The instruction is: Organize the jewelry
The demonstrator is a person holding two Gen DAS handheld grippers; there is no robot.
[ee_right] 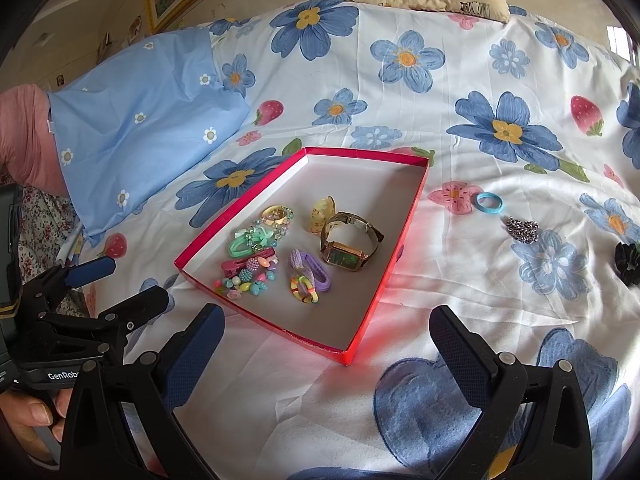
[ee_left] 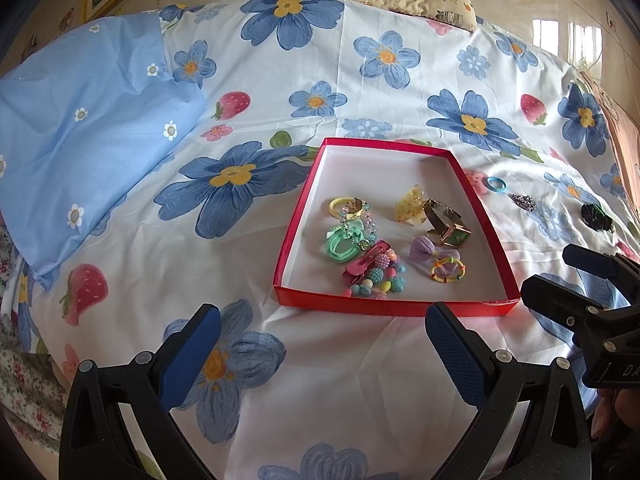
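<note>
The red box sits mid-bed on the flowered sheet, already holding a watch, hair ties, clips etc. Three bits wait outside to its right — a blue ring, a sparkly clip, a black scrunchie. Left gripper and right gripper hover near the box's front edge, both spread wide & empty — prob. ready for the stragglers.

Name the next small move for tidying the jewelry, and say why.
Probably send the right claw, open and empty, toward the blue hair tie. It lies on the bedsheet just outside the red box, nearest of three loose pieces, with the sparkly piece and black scrunchie farther right.
</note>
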